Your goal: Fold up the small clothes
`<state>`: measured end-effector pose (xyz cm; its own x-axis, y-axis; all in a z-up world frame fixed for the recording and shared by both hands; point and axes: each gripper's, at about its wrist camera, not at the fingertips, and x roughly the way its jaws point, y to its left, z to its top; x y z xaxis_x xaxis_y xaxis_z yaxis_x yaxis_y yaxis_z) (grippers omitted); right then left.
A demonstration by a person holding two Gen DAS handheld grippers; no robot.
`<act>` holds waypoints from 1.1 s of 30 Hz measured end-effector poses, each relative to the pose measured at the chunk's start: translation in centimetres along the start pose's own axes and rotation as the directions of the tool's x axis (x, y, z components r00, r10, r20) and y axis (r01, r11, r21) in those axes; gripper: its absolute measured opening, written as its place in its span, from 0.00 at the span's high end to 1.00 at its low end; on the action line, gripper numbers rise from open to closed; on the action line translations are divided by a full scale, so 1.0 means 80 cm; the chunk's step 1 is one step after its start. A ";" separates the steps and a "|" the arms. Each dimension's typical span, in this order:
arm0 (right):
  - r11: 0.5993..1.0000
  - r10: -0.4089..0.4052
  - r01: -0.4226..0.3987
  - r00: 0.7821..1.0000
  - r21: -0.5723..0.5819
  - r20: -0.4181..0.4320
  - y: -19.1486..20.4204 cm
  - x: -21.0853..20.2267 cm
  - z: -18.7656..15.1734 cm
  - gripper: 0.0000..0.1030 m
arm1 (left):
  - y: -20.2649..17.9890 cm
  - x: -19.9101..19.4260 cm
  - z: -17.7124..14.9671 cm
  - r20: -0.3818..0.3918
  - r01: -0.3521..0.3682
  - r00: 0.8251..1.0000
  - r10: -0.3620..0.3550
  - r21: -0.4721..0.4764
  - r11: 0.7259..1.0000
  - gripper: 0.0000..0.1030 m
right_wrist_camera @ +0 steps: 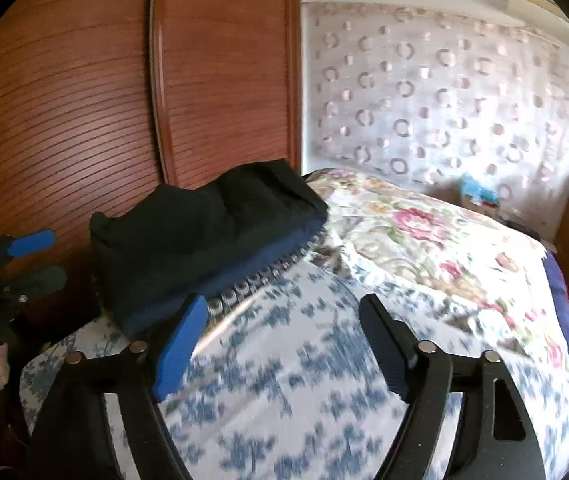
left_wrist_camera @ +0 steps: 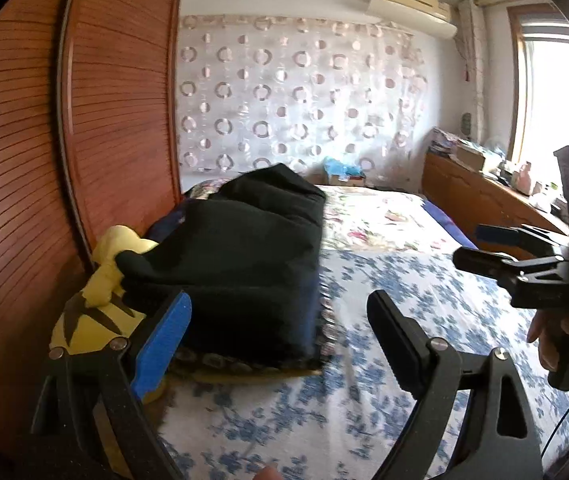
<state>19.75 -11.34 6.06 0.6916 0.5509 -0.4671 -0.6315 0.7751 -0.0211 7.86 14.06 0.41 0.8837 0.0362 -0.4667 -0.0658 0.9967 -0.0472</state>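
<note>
A folded black garment [left_wrist_camera: 236, 264] lies on top of a small stack at the left edge of the bed, with a navy layer [right_wrist_camera: 244, 268] under it. Beside the stack, toward the wardrobe, a yellow cloth [left_wrist_camera: 96, 312] with dark stripes is bunched up. My left gripper [left_wrist_camera: 276, 340] is open just short of the stack's near right corner, with nothing between its fingers. In the right wrist view my right gripper [right_wrist_camera: 282, 344] is open above the blue-flowered sheet, right of the stack, and holds nothing. Each gripper also shows in the other's view: the right gripper [left_wrist_camera: 480, 246] and the left gripper [right_wrist_camera: 38, 260].
The bed [left_wrist_camera: 424, 300] has a blue-flowered sheet near me and a rose-patterned quilt [right_wrist_camera: 444, 240] farther back. Wooden louvred wardrobe doors [left_wrist_camera: 116, 100] stand close on the left. A low wooden cabinet [left_wrist_camera: 476, 196] with clutter runs along the right, under a bright window.
</note>
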 end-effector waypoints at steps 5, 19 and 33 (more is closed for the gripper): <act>0.995 -0.084 0.082 0.996 0.061 0.018 0.005 -0.041 -0.031 0.17 | -0.025 -0.008 -0.003 -0.005 0.043 0.999 -0.043 0.019 0.999 0.13; 0.947 -0.280 0.253 0.952 0.198 0.125 0.033 -0.128 -0.077 0.17 | -0.117 -0.051 0.023 0.050 0.124 0.990 -0.129 0.095 0.988 0.13; 0.907 -0.380 0.329 0.909 0.263 0.173 0.083 -0.136 -0.117 0.17 | -0.142 -0.076 0.035 0.085 0.130 0.987 -0.140 0.117 0.985 0.13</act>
<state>4.77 -15.08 2.75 0.9289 0.2600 -0.2636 -0.2534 0.9655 0.0593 4.51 2.73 6.23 0.9203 -0.0976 -0.3788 0.1039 0.9946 -0.0037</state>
